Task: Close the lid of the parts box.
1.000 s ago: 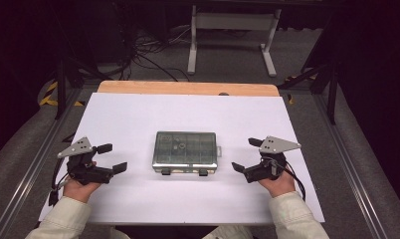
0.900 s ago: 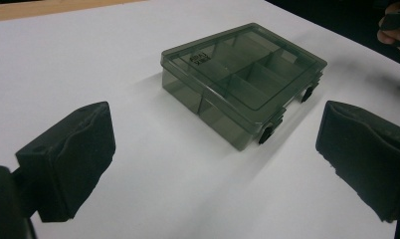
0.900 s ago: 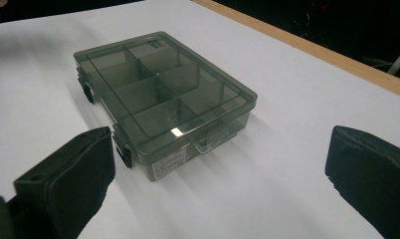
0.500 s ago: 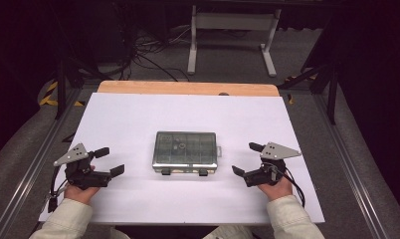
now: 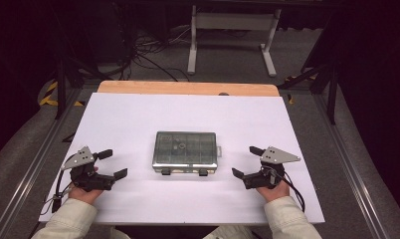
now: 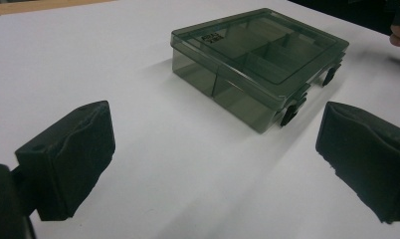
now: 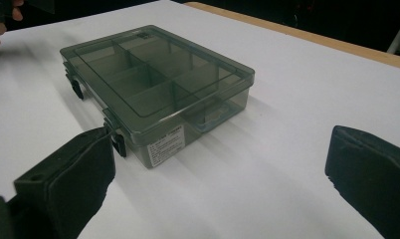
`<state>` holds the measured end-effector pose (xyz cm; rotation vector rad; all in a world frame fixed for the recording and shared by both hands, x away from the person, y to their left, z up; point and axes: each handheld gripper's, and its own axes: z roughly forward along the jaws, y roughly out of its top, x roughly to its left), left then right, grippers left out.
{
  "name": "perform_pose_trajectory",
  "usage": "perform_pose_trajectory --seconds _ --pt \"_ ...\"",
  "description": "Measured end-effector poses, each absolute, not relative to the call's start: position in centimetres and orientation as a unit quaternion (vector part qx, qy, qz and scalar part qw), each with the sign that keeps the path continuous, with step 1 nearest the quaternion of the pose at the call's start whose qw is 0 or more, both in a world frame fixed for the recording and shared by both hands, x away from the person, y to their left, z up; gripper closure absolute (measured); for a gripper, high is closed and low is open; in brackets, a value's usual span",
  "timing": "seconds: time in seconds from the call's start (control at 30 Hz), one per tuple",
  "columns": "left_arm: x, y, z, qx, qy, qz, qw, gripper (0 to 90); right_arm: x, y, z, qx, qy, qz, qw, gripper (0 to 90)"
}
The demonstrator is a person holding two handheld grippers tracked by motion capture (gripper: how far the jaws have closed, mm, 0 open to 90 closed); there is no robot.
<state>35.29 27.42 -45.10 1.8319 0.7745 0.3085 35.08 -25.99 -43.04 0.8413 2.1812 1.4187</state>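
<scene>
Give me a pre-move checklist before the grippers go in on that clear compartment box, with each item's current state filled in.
1. Lid of the compartment box closed and flat: ok, it sits flush in both gripper views.
2. Both front latches fastened: cannot tell; they hang down at the front edge, but whether they are locked is unclear.
3. Left gripper open and off the box: ok, jaws wide apart with bare table between them.
4. Right gripper open and off the box: ok, jaws wide apart, beside the box's right end.
5. White table around the box free of obstacles: ok.
6. Contents of the compartments: cannot tell through the tinted lid.
</scene>
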Motion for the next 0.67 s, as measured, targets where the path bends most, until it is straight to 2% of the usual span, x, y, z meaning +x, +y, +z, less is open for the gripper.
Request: perform_pose_trajectory --seconds 0.67 --pt "35.38 27.6 -45.44 0.761 0.343 0.128 0.536 2.6 35.19 -25.96 -43.86 0.302 0.78 0.504 0.214 0.0"
